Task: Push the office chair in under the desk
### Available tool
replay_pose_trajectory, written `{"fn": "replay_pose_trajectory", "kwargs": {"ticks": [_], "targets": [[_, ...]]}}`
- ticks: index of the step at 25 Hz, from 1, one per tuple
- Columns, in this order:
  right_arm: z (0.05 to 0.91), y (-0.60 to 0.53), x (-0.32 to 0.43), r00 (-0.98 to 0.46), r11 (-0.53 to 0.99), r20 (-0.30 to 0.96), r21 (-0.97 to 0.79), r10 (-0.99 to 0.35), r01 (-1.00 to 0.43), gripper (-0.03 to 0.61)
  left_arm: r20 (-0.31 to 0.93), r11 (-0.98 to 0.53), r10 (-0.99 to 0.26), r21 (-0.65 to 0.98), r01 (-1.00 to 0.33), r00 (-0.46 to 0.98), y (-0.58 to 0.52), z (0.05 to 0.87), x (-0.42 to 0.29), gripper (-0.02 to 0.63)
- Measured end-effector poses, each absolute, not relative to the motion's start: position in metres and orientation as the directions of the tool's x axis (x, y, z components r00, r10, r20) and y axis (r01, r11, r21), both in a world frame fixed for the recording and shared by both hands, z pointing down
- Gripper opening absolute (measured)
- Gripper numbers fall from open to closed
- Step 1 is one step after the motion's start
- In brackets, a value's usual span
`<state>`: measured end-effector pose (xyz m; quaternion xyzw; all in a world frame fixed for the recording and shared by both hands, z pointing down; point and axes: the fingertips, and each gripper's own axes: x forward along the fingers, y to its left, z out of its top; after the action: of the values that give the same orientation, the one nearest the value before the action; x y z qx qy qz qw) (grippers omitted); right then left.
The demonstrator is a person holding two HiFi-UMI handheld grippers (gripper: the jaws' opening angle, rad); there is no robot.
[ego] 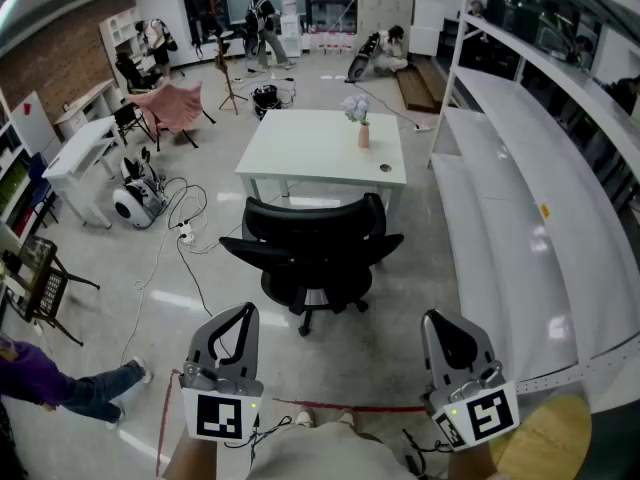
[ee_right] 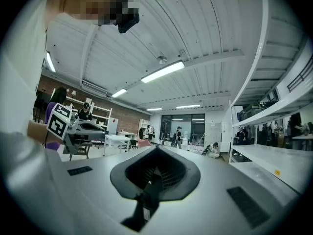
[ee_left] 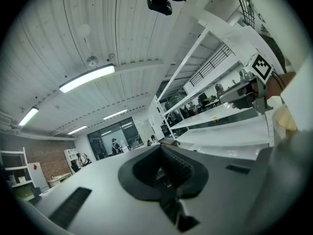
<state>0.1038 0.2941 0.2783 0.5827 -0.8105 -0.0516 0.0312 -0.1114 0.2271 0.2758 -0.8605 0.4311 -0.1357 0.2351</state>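
nearest the camera, the left gripper [ego: 242,313] and the right gripper [ego: 436,320] are hanging low in the head view, well apart, both pointing ahead into the room. each gripper's own view is showing its jaws pressed together with nothing between them. a red line [ego: 350,406] is running across the floor just beside them. farther on, the black office chair [ego: 315,253] is standing just in front of the white desk [ego: 300,153], its backrest facing the person, apart from both grippers. on the desk a small vase [ego: 363,133] of flowers is standing toward the far right. white shelving [ego: 520,208] is running along the right side.
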Motion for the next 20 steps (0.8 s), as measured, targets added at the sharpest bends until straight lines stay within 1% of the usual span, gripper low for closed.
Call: {"fn": "replay_pose_trajectory", "kwargs": {"ticks": [4,7,10,16,18,20], "targets": [[0.279,0.295,0.110,-0.314,0.310,-0.023,0.101,-0.949,-0.945,0.006,0.026,-0.516,-0.807,-0.516,-0.684,0.589,0.227,0.274,-0.108,0.008],[0.283,0.297,0.113,-0.318,0.315,-0.009,0.108,-0.948,-0.943,0.006,0.054,-0.526,-0.814,-0.489,-0.696,0.578,0.229,0.278,-0.104,0.007],[0.288,0.299,0.118,-0.337,0.336,0.007,0.111,-0.941,-0.935,0.006,0.058,-0.520,-0.819,-0.496,-0.695,0.571,0.232,0.281,-0.096,0.007],[0.307,0.304,0.133,-0.363,0.366,0.050,0.117,-0.930,-0.923,0.006,0.022,-0.526,-0.776,-0.574,-0.628,0.630,0.250,0.277,-0.074,0.008],[0.313,0.305,0.134,-0.379,0.385,0.068,0.126,-0.923,-0.914,0.006,0.019,-0.519,-0.785,-0.564,-0.642,0.619,0.253,0.279,-0.073,0.008],[0.318,0.305,0.136,-0.391,0.399,0.082,0.137,-0.917,-0.907,0.008,0.040,-0.522,-0.812,-0.497,-0.693,0.583,0.250,0.288,-0.078,0.008]]}}
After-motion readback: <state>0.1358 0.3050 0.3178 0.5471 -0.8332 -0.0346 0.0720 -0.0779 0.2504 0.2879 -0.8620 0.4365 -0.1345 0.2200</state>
